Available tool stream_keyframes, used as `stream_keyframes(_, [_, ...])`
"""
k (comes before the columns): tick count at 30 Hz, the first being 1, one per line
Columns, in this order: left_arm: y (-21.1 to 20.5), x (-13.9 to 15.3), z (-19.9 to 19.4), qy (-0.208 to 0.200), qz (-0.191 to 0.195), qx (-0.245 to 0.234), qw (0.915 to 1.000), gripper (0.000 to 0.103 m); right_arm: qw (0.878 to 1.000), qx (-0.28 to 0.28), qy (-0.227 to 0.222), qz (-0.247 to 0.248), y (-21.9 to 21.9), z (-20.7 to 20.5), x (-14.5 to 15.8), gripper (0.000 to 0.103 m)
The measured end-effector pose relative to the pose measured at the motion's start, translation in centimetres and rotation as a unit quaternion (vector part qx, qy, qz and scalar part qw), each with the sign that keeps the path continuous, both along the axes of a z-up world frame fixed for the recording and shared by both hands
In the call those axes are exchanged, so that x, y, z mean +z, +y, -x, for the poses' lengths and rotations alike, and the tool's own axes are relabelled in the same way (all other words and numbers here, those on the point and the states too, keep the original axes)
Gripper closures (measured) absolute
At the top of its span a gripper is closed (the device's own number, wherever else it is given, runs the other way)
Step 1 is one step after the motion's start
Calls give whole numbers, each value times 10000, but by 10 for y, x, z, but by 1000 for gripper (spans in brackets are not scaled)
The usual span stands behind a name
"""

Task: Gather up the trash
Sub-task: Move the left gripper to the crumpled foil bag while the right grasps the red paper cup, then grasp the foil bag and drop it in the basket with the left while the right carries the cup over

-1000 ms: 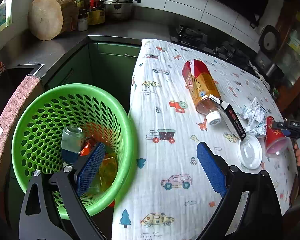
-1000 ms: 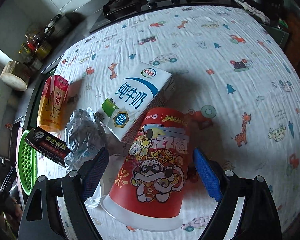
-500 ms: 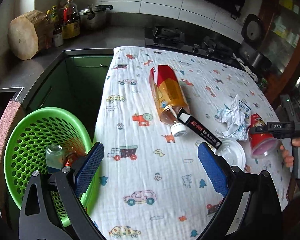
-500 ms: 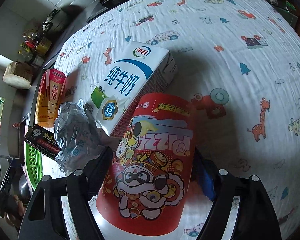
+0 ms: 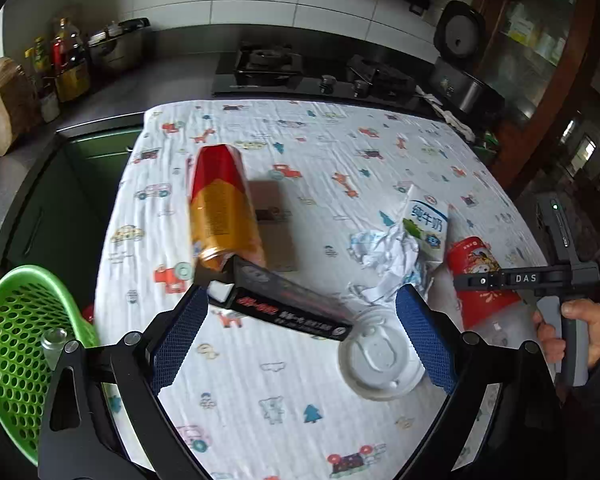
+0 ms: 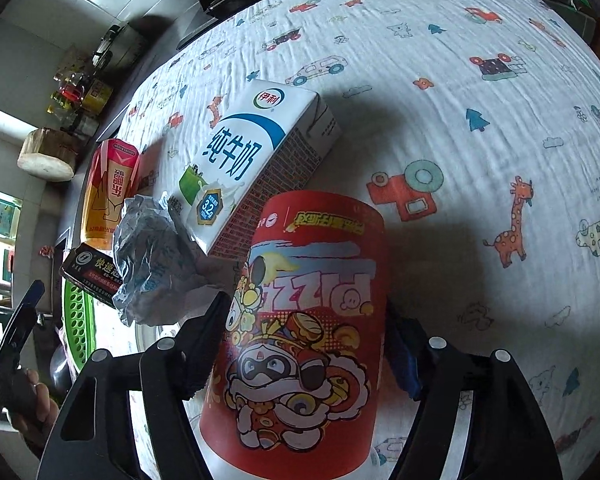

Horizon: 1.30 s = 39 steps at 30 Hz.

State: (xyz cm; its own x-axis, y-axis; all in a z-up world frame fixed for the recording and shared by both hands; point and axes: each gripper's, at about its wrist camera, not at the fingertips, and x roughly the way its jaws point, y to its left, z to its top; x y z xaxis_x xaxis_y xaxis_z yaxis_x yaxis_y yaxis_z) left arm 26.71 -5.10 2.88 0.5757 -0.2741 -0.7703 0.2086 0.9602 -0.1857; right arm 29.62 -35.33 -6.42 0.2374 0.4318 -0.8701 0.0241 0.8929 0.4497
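Note:
My right gripper (image 6: pixel 304 354) is shut on a red cartoon paper cup (image 6: pixel 300 320) lying on the patterned tablecloth (image 6: pixel 460 80); the cup also shows in the left wrist view (image 5: pixel 480 276). My left gripper (image 5: pixel 300 334) is open above a black box (image 5: pixel 284 304), which leans on a red and orange bottle (image 5: pixel 220 208). A white lid (image 5: pixel 380 360), crumpled paper (image 5: pixel 388 256) and a milk carton (image 5: pixel 426 224) lie close by. The green basket (image 5: pixel 12 344) stands at the left, off the table edge, with trash inside.
A stove (image 5: pixel 312 72), a pot and bottles (image 5: pixel 60 64) and a wooden block (image 5: pixel 0 104) stand on the counter behind the table. A rice cooker (image 5: pixel 460 40) is at the back right. The far half of the cloth holds no objects.
My left gripper has swung from over the basket to over the black box on the table. My right gripper has closed its fingers onto the red cup.

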Motion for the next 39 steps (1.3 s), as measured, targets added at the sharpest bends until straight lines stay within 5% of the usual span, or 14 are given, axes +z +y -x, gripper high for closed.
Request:
stream_keyframes(14, [-99, -51, -45, 533, -190, -900, 9943, 11, 9994, 164, -227, -214, -20, 23, 14, 36])
stream_keyframes(18, [-107, -67, -54, 708, -273, -939, 9927, 17, 9993, 185, -244, -231, -23, 28, 15, 37])
stream_keyframes(23, [-109, -78, -60, 841, -168, -982, 9915, 36, 9992, 175, -252, -269, -25, 31, 14, 37])
stream_keyframes(28, [-106, -74, -57, 802, 26, -1053, 9912, 60, 9989, 180, -284, -312, -24, 33, 17, 37])
stream_keyframes(39, [-73, -25, -29, 255, 275, -960, 9947, 63, 9975, 303, -568, -290, -6, 48, 52, 37])
